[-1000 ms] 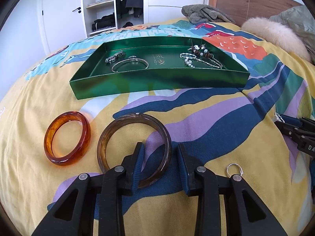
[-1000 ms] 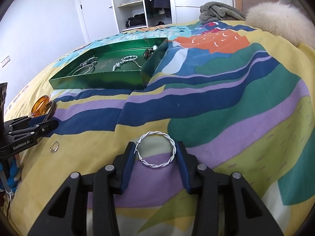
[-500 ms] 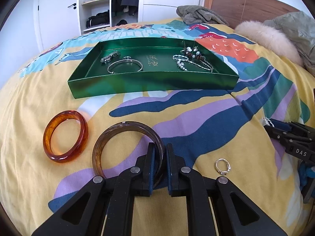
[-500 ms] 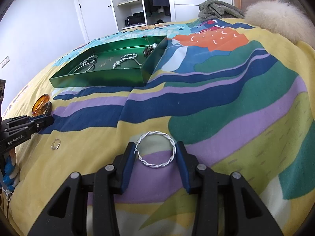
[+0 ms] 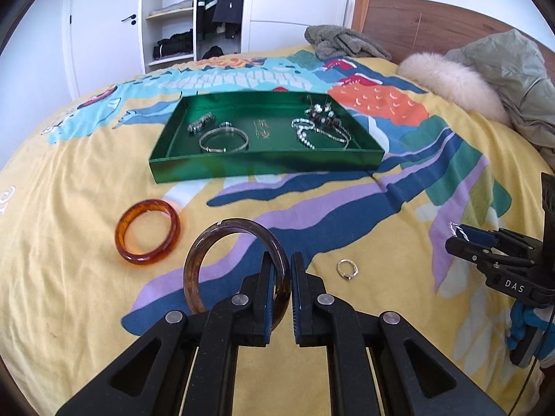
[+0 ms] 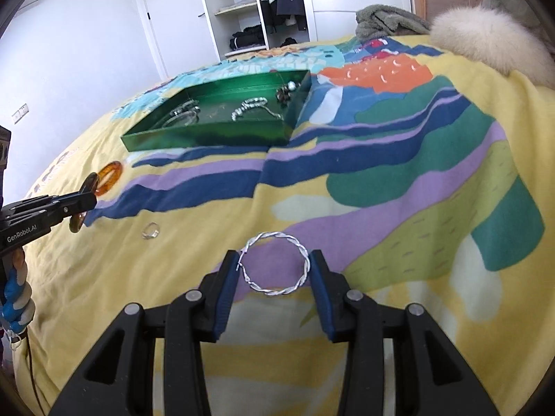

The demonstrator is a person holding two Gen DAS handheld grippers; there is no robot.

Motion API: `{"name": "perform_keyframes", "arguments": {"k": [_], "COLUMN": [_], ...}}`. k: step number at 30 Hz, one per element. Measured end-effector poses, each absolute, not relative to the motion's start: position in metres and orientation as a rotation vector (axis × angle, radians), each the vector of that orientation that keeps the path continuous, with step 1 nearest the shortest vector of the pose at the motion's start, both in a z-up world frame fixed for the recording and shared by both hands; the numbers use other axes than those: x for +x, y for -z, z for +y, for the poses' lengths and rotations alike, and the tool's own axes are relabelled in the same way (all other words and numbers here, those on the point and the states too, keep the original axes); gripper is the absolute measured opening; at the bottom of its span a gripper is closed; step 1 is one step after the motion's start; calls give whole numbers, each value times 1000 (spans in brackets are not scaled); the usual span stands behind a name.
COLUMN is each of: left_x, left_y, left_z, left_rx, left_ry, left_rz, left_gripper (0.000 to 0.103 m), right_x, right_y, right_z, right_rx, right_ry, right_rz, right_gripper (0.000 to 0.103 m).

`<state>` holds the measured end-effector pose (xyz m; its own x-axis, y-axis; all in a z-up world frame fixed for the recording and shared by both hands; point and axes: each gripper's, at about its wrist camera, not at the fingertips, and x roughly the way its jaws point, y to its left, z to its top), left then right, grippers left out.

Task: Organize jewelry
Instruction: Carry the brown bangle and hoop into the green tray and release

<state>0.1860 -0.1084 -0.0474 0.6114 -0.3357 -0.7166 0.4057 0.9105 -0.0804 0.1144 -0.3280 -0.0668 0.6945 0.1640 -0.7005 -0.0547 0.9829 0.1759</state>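
My left gripper [image 5: 281, 260] is shut on the rim of a dark brown bangle [image 5: 239, 223], which stands tilted up off the bedspread. An orange bangle [image 5: 142, 260] lies flat to its left and a small silver ring [image 5: 347, 270] to its right. My right gripper [image 6: 274, 256] is shut on a twisted silver bracelet [image 6: 307, 260], both pads touching its sides. The green tray [image 5: 267, 168] sits farther up the bed, holding a silver bangle, a clasp piece and beaded chains. Each gripper shows in the other's view: the right gripper [image 5: 458, 239] and the left gripper [image 6: 88, 196].
The colourful bedspread covers the whole bed. A fur cushion [image 5: 451, 83], a grey-green jacket [image 5: 503, 69] and a crumpled grey cloth [image 5: 340, 41] lie near the wooden headboard. An open wardrobe and a white door stand behind the bed.
My left gripper closed on the brown bangle and lifted it, so it now tilts up off the bed. My right gripper rose a little with the silver bracelet held throughout.
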Motion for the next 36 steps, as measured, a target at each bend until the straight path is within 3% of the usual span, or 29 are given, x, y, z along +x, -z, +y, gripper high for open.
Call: {"name": "perform_keyframes", "arguments": {"k": [10,19,28,36], "left_x": [222,341,412,425], "left_y": [-12,-48,21,66], "left_z": [-103,-121,-140,-137], "left_rx": [101,86,163,221], "left_ry": [408,365,301,228], "left_rz": [708,732,887,959], "left_gripper": [9,9,9,9], "right_x": [140,242,375,419], "right_y": [-11,-74,-17,54], "right_z": [-307,-298,-281,-269], "right_rx": [86,100,41,17], "right_ry": [-135,-134,-133,-139], "right_rz": [658,575,735,934], "right_gripper": [39,39,39,39]}}
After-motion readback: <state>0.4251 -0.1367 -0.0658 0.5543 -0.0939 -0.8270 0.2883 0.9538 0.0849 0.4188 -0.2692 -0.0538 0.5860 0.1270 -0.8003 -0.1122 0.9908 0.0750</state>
